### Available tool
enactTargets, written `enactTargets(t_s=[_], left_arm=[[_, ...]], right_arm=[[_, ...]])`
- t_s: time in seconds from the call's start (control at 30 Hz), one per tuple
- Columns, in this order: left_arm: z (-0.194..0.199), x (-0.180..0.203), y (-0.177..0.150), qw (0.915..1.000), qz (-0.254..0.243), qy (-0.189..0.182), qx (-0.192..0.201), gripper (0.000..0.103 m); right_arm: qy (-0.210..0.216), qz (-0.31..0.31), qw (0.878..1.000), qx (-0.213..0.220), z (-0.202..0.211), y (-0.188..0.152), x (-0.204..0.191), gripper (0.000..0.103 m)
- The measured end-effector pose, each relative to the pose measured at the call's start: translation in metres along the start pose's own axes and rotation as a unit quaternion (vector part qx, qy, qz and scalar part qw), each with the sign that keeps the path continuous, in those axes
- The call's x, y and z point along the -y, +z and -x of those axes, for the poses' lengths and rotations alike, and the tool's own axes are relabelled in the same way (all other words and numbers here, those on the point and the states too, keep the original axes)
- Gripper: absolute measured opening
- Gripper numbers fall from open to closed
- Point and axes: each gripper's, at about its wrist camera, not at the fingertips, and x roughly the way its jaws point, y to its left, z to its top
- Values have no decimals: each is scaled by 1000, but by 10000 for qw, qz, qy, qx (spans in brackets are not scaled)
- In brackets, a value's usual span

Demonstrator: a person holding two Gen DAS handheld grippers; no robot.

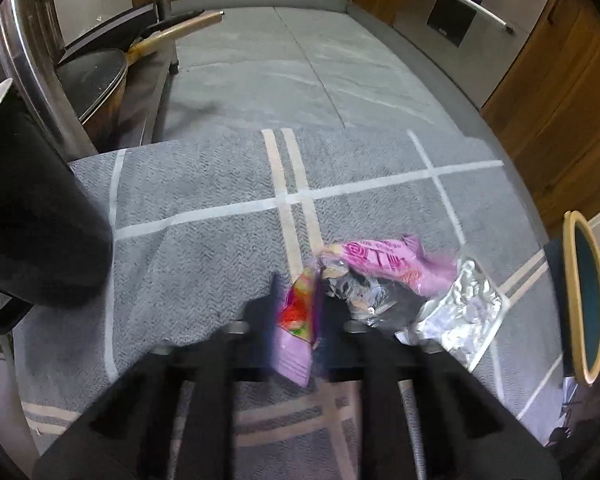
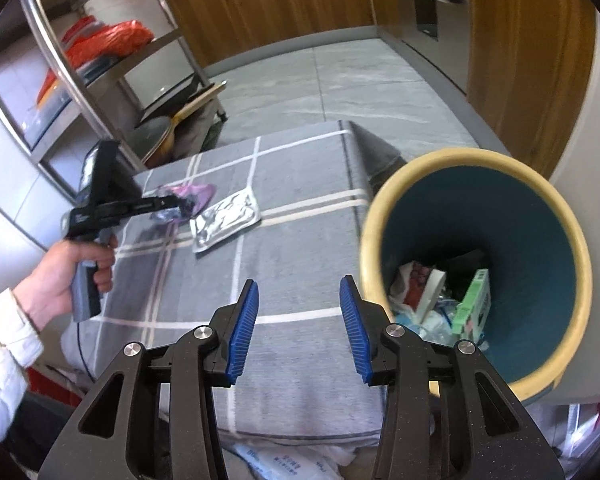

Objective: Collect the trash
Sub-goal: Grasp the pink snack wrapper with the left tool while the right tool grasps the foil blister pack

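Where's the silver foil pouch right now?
The silver foil pouch lies flat on the grey checked cloth, between the pink wrappers and the bin.

Little can be read. Ahead of the left tool, the pink wrapper (image 1: 384,264) carries darker pink characters beside a spiral mark, too blurred to make out. Below the right tool's fingers, a white packet (image 2: 284,460) under the cloth's edge shows blue print, upside down and illegible. The green carton (image 2: 474,304) in the bin (image 2: 572,248) bears small print, also unreadable
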Motion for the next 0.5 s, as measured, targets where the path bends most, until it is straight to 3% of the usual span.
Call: enactTargets(t_s=[0.2,0.5], left_arm=[[29,5,-2,9996,-36,27,276,0],[136,-3,-8,9955,276,-233,876,0]], right_arm=[[315,-139,9991,-231,-20,-1,-12,46],[912,-728,9908,-691,-65,-1,-34,58]])
